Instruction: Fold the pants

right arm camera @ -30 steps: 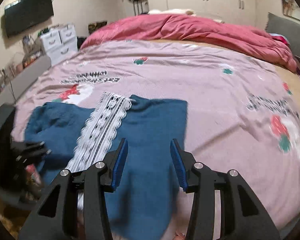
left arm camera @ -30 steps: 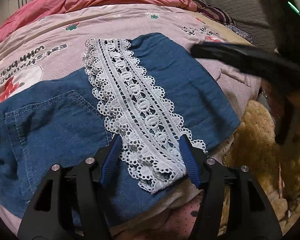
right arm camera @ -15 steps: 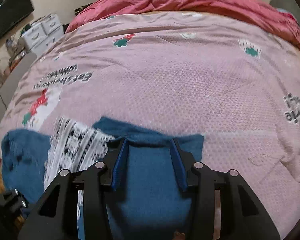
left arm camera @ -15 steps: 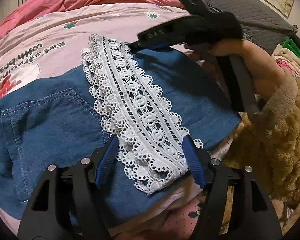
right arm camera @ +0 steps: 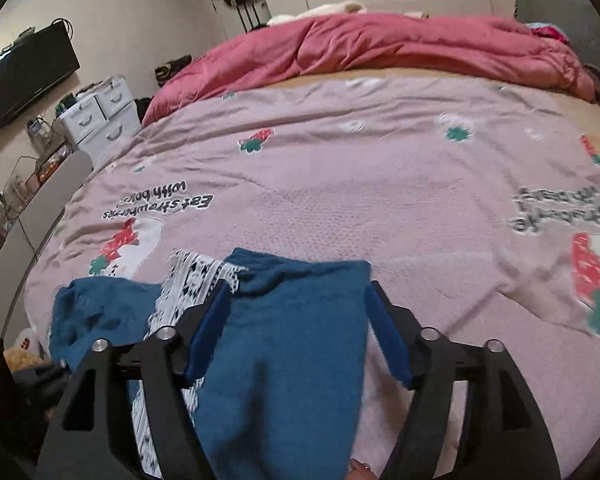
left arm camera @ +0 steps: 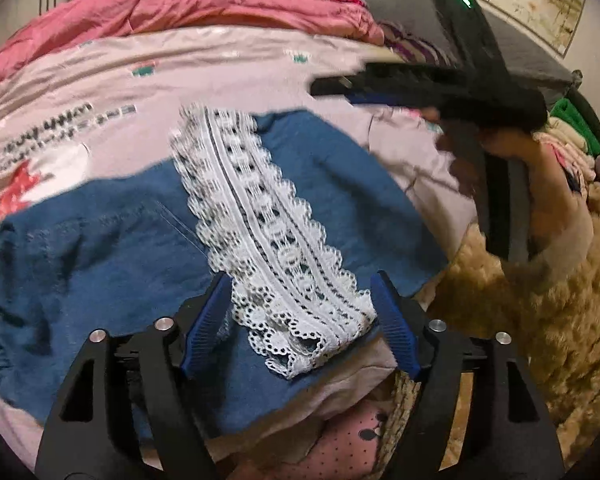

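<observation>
Two spread hand-held grippers, left (left arm camera: 300,312), right (right arm camera: 298,326), denim pants (right arm camera: 284,360) beneath both

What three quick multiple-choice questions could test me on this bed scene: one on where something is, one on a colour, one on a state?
1. Where does the white lace strip lie?
A. On the blue pants
B. On the red quilt
C. On the floor

2. What colour is the bedspread under the pants?
A. Green
B. Pale pink
C. Black

3. How do the left gripper and right gripper stand?
A. Both clamped on cloth
B. One shut
C. Both open

Answers: 1 A, the lace runs down the denim between its two blue parts. 2 B, pink cloth with strawberry prints surrounds the pants. 3 C, each pair of blue pads stands wide apart with nothing pinched.
</observation>
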The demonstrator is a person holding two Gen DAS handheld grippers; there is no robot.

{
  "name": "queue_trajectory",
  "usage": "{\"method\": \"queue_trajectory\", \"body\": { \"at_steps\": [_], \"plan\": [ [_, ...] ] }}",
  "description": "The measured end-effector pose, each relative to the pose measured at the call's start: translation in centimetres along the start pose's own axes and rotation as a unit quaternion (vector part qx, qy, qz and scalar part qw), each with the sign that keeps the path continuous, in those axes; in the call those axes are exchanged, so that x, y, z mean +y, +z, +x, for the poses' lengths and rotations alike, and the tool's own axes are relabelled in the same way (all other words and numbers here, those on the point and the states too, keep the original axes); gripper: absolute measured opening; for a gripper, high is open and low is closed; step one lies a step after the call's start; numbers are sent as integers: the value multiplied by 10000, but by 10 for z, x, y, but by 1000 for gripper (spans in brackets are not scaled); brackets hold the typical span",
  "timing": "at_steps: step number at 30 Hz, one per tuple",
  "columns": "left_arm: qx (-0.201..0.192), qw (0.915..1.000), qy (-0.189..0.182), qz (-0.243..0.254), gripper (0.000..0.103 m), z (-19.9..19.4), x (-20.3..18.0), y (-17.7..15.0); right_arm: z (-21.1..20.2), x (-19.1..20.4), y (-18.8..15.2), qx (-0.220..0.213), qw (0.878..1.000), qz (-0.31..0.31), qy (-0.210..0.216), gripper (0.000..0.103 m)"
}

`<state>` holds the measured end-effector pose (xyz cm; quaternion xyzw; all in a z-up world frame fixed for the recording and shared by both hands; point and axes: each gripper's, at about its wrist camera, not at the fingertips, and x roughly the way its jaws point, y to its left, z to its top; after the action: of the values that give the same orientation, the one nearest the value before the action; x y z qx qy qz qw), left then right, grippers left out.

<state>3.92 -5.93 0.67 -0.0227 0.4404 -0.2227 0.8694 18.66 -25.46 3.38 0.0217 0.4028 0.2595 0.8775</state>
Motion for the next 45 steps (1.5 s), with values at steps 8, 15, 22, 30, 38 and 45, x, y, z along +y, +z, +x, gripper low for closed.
{"method": "queue_trajectory", "body": {
  "at_steps": [8,15,22,30,38,45],
  "plan": [
    [-384,9988,223,-212,76,-27,14,4,-32,5,-16,-199,9998,-22,-67,77],
    [-628,9943,504,-702,81,-48,39,-9,-39,28,-13,-217,9993,-262,132,77],
    [-838,9852,889,-1199,86,-72,64,-28,-24,71,-9,-58,9961,-751,453,77],
    [-863,9750,1153,-1693,87,-87,88,-49,2,124,1,162,9874,-1374,765,77],
    [-744,9690,1155,-2053,89,-88,107,-67,33,170,1,480,9750,-1884,1075,77],
    [-655,9606,779,-2585,88,-80,128,-84,59,218,-6,876,9517,-2565,1444,95]
  ]
}}
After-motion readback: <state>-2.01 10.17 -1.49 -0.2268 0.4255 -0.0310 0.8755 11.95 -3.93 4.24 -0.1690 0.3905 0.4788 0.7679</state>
